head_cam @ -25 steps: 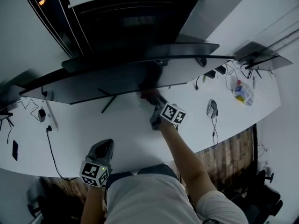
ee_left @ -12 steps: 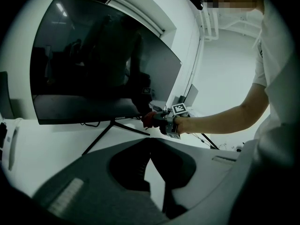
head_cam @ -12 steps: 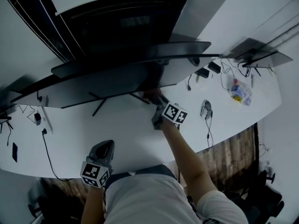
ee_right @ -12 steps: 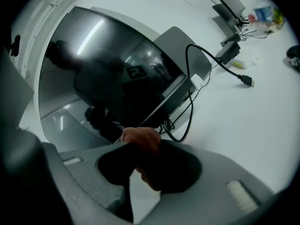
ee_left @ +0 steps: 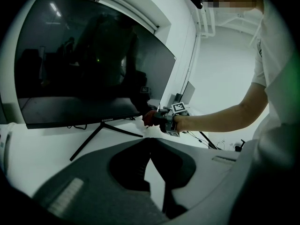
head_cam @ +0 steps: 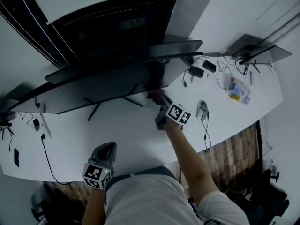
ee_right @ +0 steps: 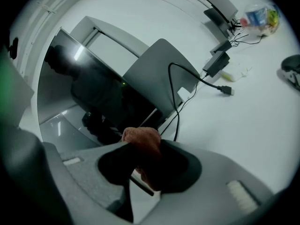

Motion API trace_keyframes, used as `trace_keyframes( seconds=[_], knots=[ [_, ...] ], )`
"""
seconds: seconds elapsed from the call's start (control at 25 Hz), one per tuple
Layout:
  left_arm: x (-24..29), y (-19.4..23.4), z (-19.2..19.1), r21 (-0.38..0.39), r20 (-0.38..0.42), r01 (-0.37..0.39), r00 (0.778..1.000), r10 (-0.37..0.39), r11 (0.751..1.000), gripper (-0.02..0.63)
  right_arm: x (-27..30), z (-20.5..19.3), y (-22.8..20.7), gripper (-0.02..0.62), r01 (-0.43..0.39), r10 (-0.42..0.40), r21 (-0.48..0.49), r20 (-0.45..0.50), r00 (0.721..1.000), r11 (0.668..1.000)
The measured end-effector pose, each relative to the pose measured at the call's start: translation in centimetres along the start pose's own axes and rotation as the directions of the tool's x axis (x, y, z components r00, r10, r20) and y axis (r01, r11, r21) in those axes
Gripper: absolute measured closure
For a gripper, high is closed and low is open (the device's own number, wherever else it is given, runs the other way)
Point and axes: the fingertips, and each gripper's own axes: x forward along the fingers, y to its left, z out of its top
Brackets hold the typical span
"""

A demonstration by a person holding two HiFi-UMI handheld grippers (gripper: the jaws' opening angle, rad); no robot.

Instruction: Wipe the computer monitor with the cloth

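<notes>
Pinching the reddish cloth (ee_right: 142, 146), R gripper (head_cam: 157, 99) sits at curved monitor's (head_cam: 105, 82) lower edge, center frame; monitor's long axis runs left-right, screen toward person. L gripper (head_cam: 106, 149), lower left: jaws together, empty.

The right gripper (head_cam: 157, 99) has slid the cloth (head_cam: 152, 95) rightward along the monitor (head_cam: 103, 86).

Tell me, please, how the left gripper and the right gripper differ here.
The right gripper is shut on the cloth, while the left gripper is shut on nothing. The right gripper reaches out to the lower edge of the monitor, near its right end. The left gripper hangs back by the person's body, over the desk. Both point toward the monitor.
</notes>
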Motion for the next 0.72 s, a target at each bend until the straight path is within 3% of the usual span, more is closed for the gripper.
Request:
trace_keyframes(
  seconds=[0.72],
  knots=[
    [2.3, -3.0, 1.4, 0.036, -0.015, 0.015, 1.0, -0.014, 0.999, 0.597, -2.8, 4.2, -4.0, 0.465, 0.007, -0.008, 0.017, 0.048, 0.999, 1.0]
  ],
)
